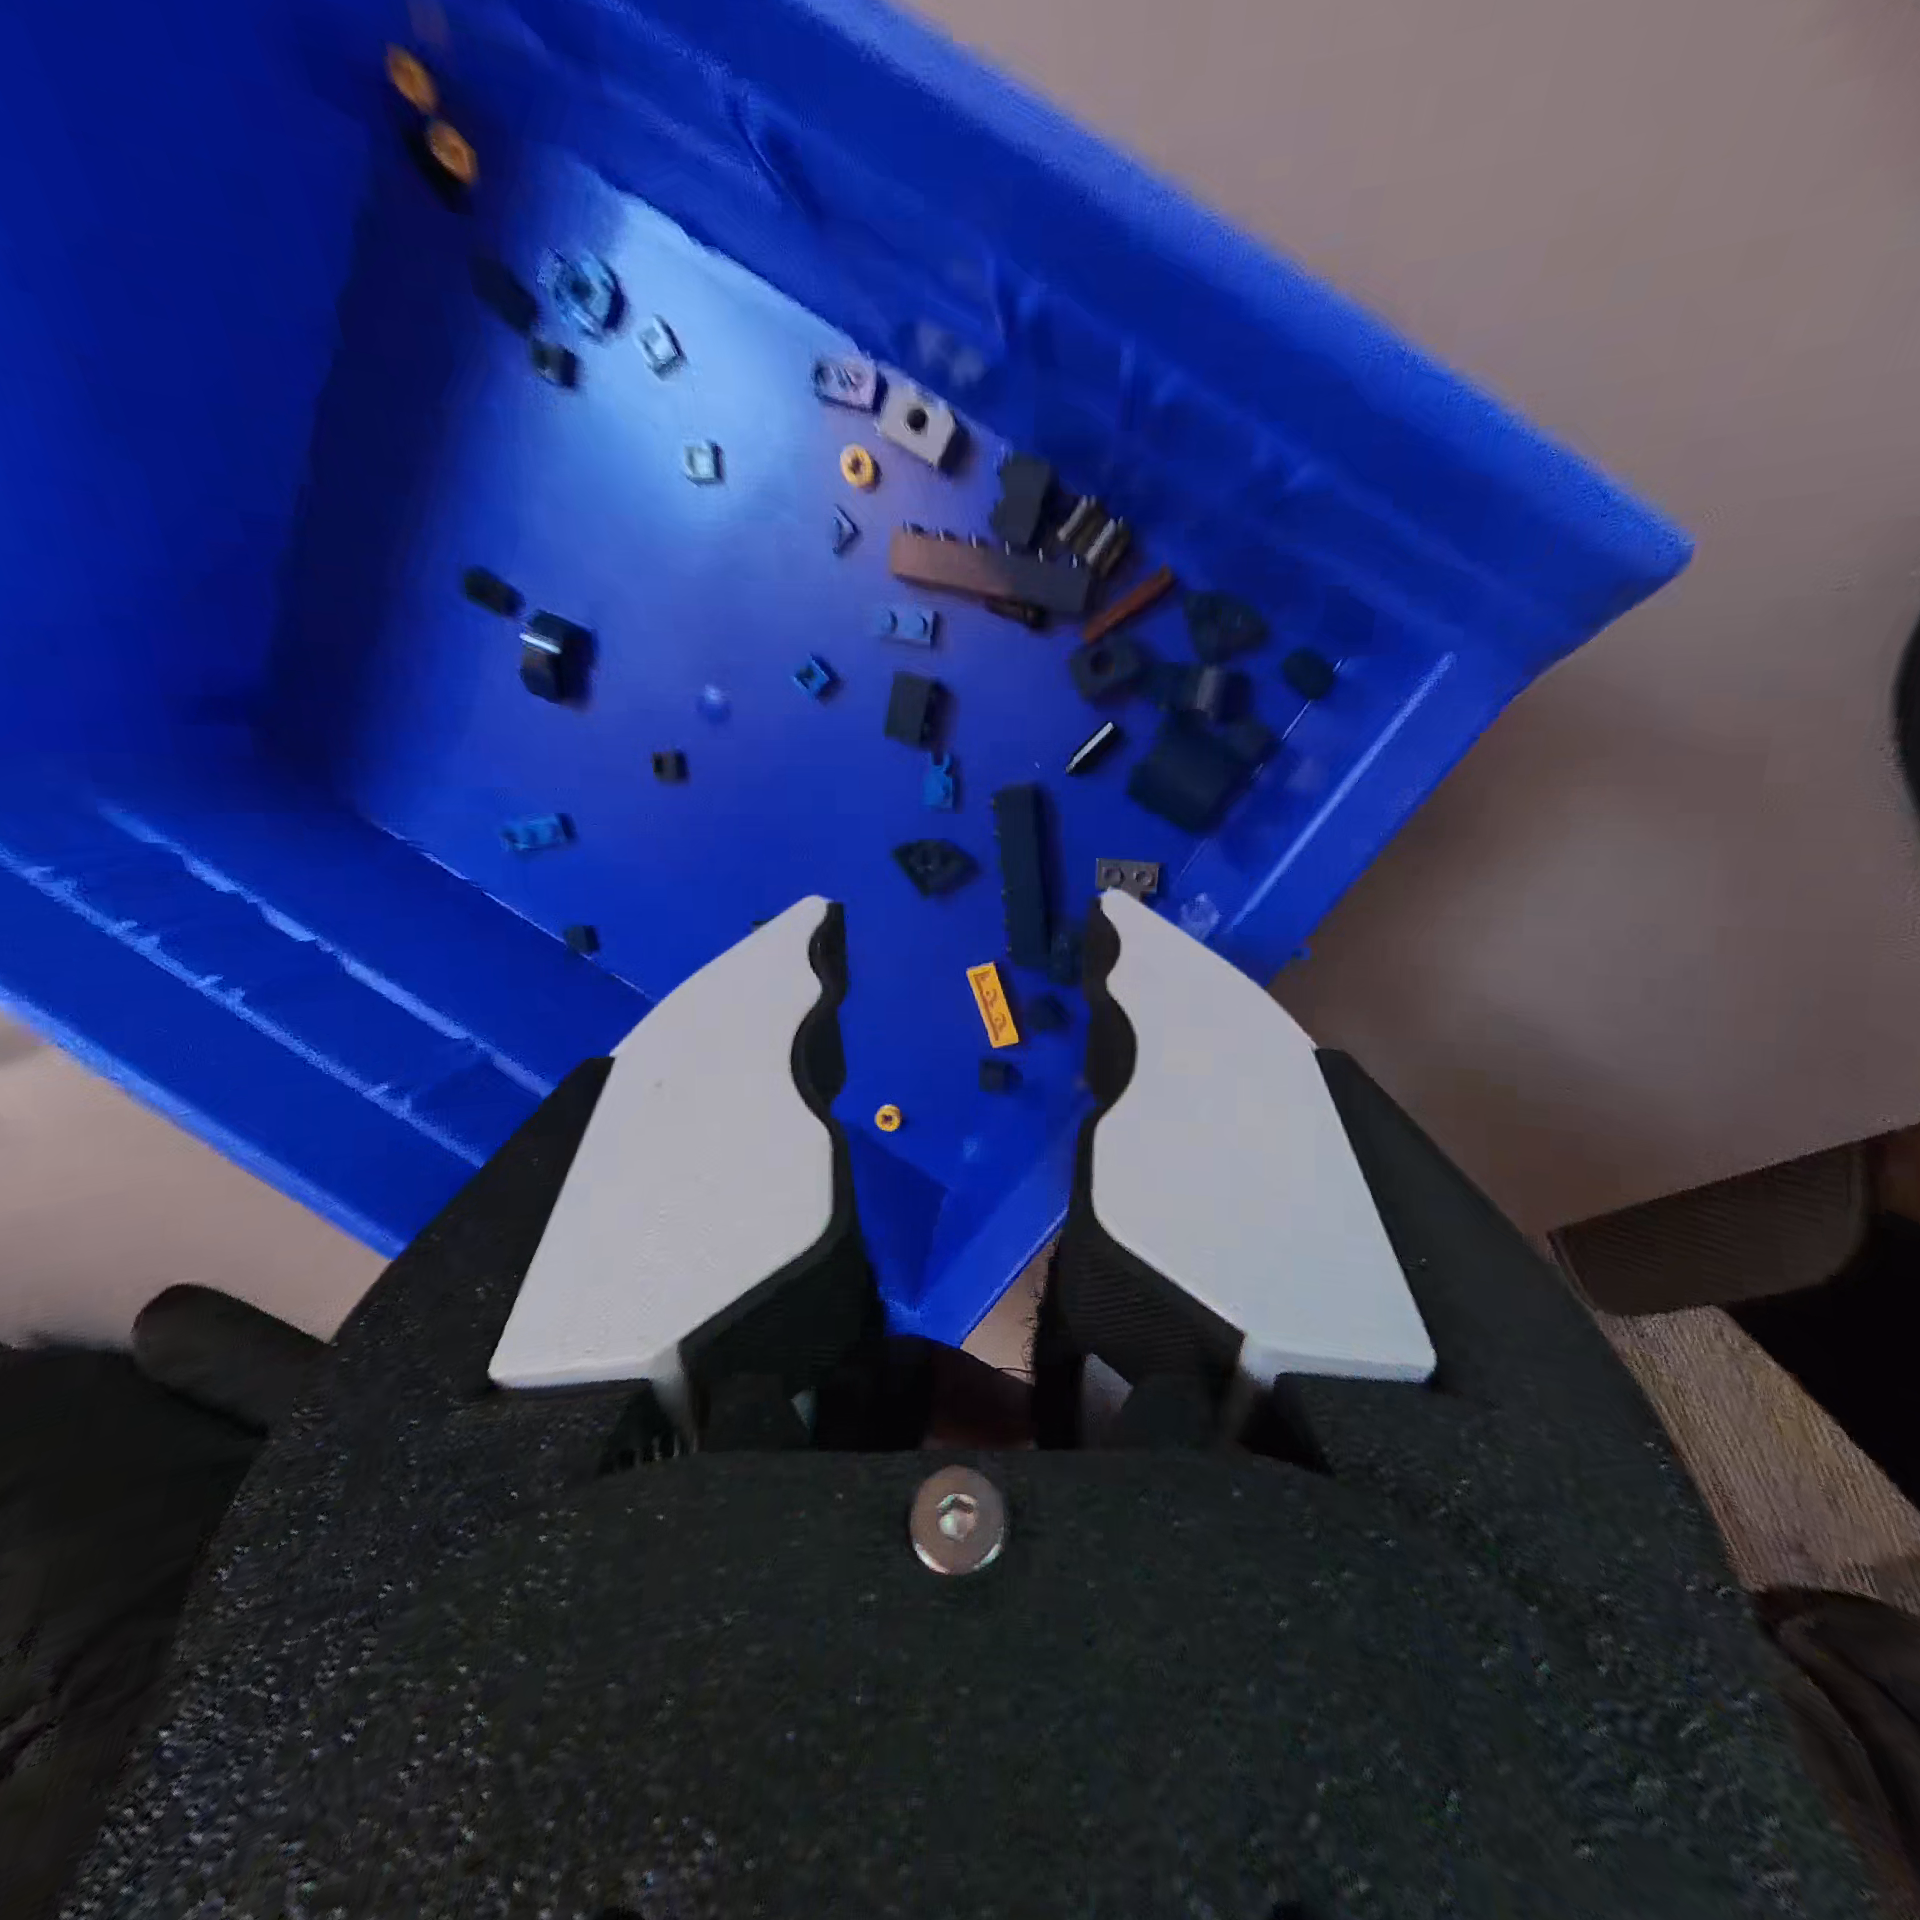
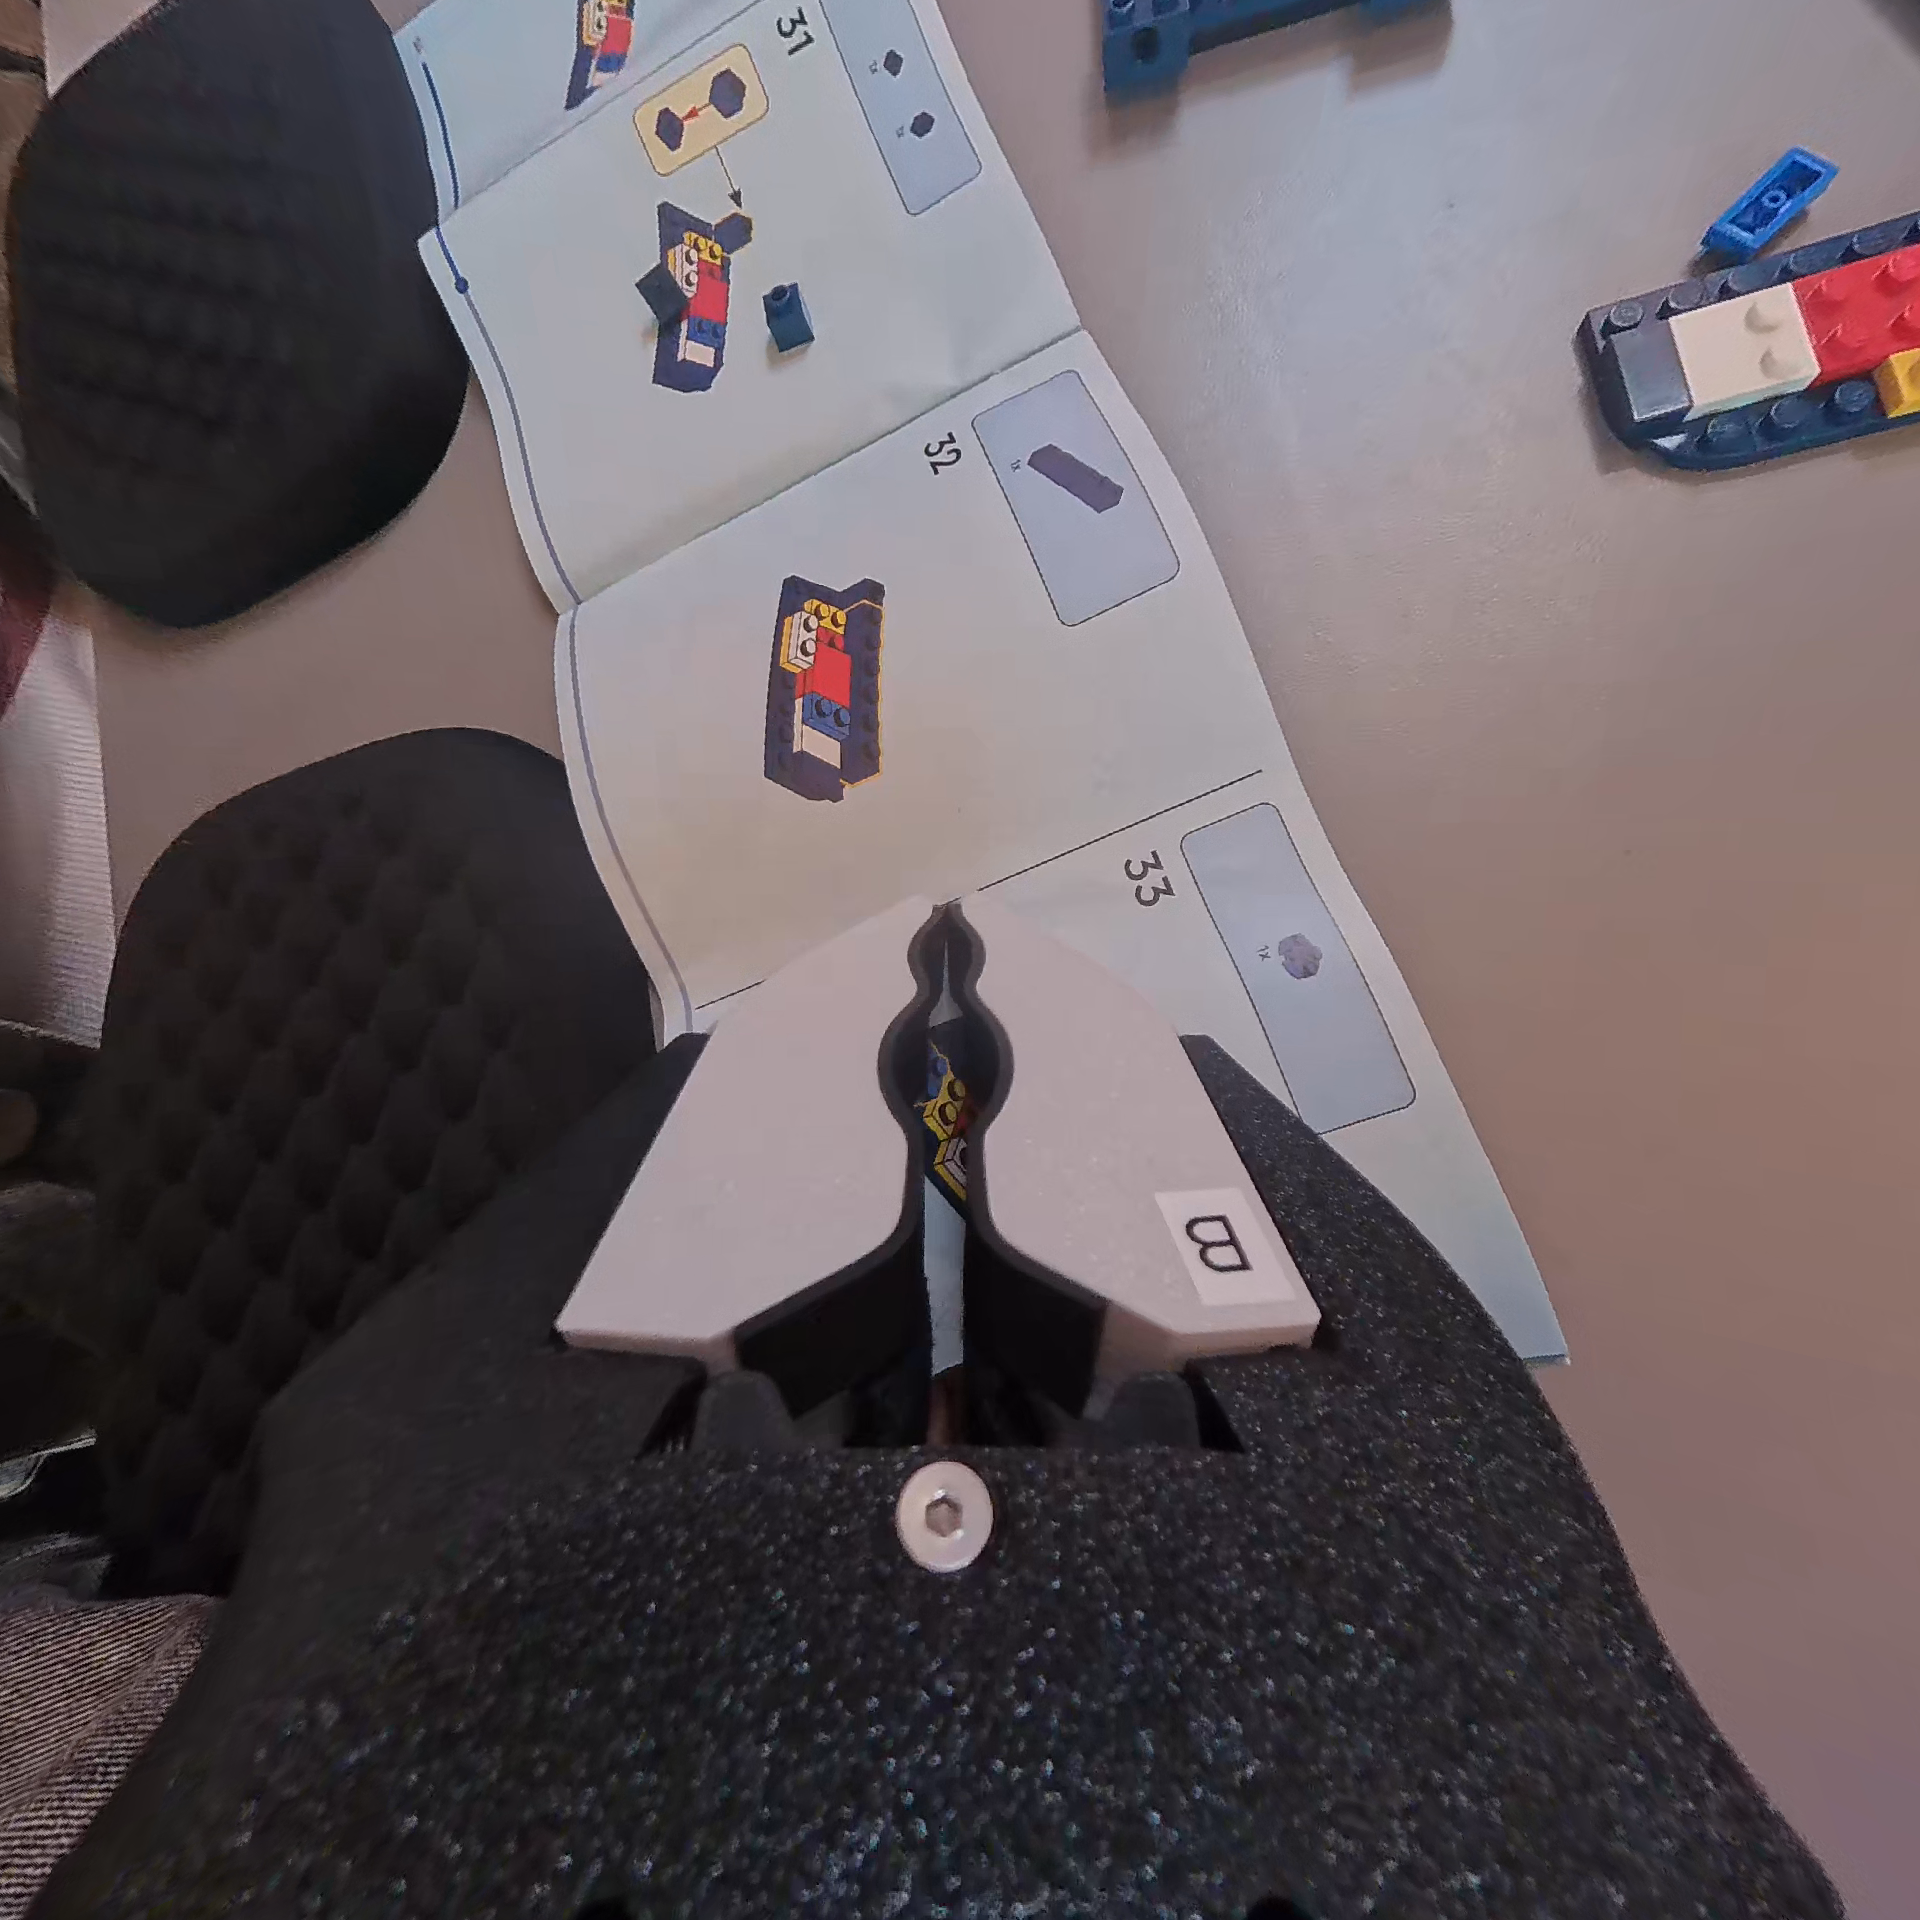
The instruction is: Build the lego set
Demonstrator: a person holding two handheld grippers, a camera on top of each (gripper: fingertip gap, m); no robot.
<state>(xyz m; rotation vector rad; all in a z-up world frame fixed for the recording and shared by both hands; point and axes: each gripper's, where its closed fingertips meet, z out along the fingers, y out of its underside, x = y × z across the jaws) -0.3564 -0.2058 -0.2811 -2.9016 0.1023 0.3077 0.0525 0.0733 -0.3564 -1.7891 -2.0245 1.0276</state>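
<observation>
Over the blue bin [image 1: 1351, 436], the left gripper [image 1: 961, 914] gapes wide and empty; a yellow tile [image 1: 994, 1003] lies below, toward six o'clock. Right gripper [image 2: 948, 914], fingertips together, hovers over the instruction booklet [image 2: 987, 644]. Crowded neighbours could snag a pad.

Glossy blue plastic bin [image 1: 1299, 343]; smooth plastic toy bricks [image 1: 992, 577]; matt paper instruction booklet [image 2: 1018, 727]; grainy black gripper body [image 2: 1039, 1714] with a shiny metal screw [image 2: 943, 1519].

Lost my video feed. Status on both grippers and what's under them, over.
Left gripper open, empty, over blue bin of loose bricks. Right gripper shut, over open instruction booklet. Part-built brick model off right.
</observation>
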